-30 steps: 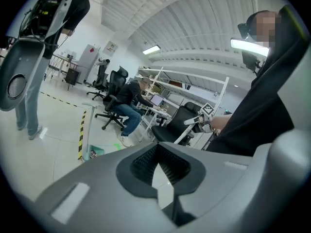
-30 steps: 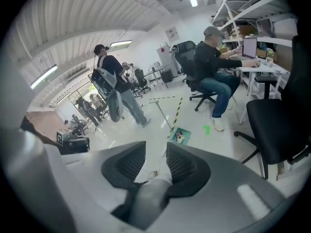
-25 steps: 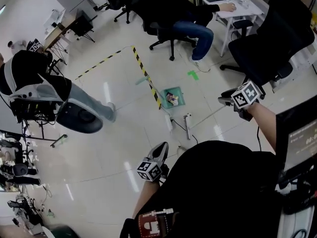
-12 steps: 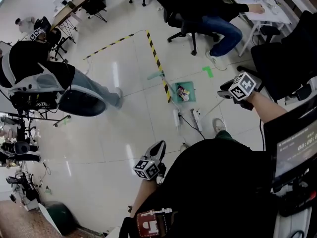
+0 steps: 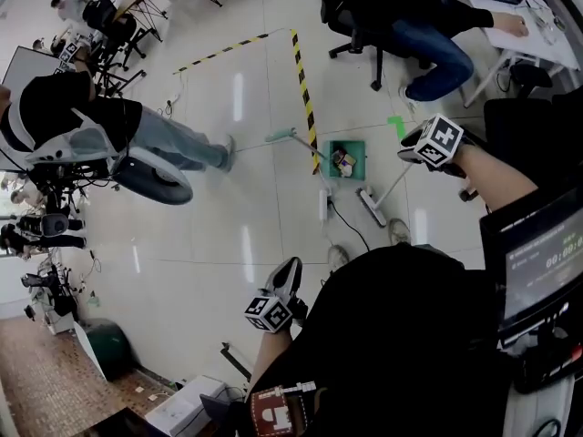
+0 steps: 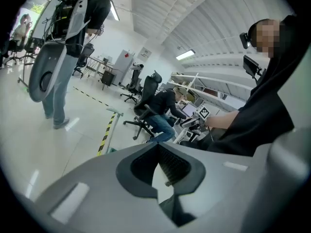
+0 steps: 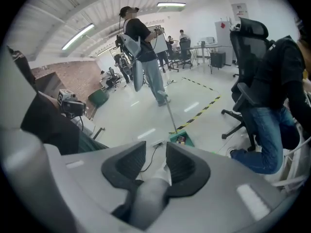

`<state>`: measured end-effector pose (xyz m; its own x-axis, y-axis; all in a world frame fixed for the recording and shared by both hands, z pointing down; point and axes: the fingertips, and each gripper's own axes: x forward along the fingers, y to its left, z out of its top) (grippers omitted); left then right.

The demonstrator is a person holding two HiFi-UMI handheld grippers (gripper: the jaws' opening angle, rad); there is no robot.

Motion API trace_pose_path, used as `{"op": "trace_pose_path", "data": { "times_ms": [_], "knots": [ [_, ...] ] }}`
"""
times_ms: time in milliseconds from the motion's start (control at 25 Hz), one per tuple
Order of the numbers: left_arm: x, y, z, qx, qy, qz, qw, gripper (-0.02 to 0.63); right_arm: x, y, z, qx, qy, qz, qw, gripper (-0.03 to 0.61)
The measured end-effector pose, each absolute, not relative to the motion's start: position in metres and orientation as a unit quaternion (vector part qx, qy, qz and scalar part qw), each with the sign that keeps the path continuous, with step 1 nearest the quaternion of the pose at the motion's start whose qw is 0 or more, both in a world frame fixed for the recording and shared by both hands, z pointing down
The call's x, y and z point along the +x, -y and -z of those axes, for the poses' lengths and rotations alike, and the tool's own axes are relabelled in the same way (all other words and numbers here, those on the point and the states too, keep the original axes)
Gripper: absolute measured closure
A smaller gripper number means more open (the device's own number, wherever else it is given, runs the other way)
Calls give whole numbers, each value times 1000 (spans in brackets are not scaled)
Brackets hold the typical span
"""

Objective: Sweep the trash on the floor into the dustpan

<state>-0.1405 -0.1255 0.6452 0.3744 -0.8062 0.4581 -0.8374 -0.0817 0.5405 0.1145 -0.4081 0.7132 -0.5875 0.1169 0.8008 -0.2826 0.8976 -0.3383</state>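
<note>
The one green dustpan (image 5: 347, 159) stood on the floor (image 5: 228, 235) at the upper centre of the head view, a little trash (image 5: 342, 160) inside it and its handle upright. Just below it rested the head of the single broom (image 5: 390, 188). We held its shaft clamped in the fingers of our right gripper (image 5: 410, 148), arm stretched forward. Our left gripper (image 5: 288, 277), at lower centre, had its fingers pressed together on nothing.

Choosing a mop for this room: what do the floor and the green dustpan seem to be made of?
Floor: likely polished or glazed pale tile. Thin joint lines form a grid, and bright streaks of reflected light lie across it.
Green dustpan: probably moulded plastic with a dull finish. Its green colour is even throughout, though it is too small to be sure.
</note>
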Motion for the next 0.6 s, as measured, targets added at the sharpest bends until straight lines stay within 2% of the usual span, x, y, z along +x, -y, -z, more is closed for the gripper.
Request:
{"op": "trace_pose_path", "data": {
  "times_ms": [320, 600],
  "knots": [
    [-157, 168, -650, 765, 522, -30, 376, 617, 116, 456, -699, 82, 854, -185, 478, 445],
    [-192, 194, -642, 783, 504, -23, 363, 617, 93, 463, -674, 120, 860, -182, 461, 448]
  ]
}}
